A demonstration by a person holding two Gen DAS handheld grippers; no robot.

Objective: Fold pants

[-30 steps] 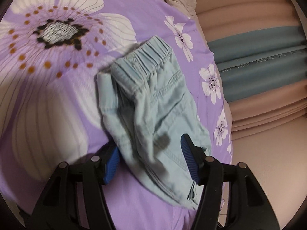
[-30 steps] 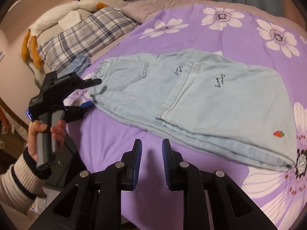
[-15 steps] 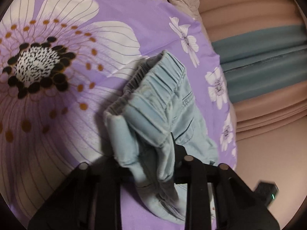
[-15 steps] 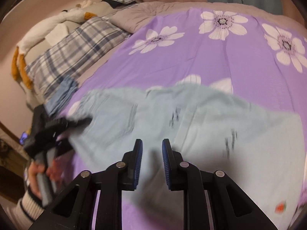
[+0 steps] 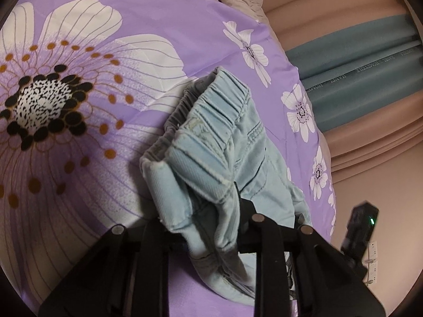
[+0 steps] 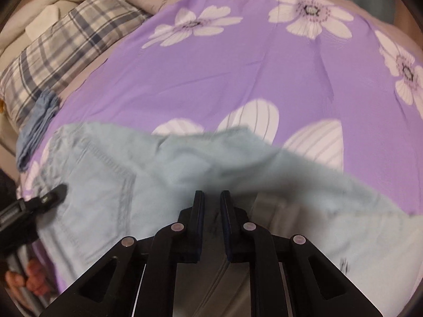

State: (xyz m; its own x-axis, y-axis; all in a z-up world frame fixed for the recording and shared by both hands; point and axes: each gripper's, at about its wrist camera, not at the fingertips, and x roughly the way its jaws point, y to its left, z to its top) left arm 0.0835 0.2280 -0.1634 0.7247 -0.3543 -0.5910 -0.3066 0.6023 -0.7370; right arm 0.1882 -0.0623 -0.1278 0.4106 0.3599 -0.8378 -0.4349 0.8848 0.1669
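Hand-held gripper, left (image 5: 208,227): clamped on the bunched waistband end of the pants (image 5: 222,158), cloth gathered thick between the jaws and spilling over them. Seen also from the right wrist view at the near left edge (image 6: 56,194), tip resting on the pale cloth beside a back pocket seam, a person's hand (image 6: 23,281) below it on the handle.

Hand-held gripper, right (image 6: 211,211): jaws narrowing at this moment, only a slim gap left; no cloth seen between the pads, the pants lying blurred just beyond and under the tips. Not gripping, so far as could be told.

Pants: light blue denim-like fabric, elastic ribbed waistband, stitched pockets. Spread across the near part of the bed (image 6: 238,79), on a purple bedspread printed with white flowers; waist end near left, legs running off to the near right.

Handling, judged: light, soft, limp; no stiffness to hold a crease unaided, likely to sag and drag when lifted by one point. Not fragile, not slippery; the waistband the thickest and surest hold. Second hold best taken on a seam or hem edge along the legs, far enough from the waist to keep the cloth taut.

Other: plaid pillow (image 6: 66,52), small folded blue cloth (image 6: 39,121), both far left.
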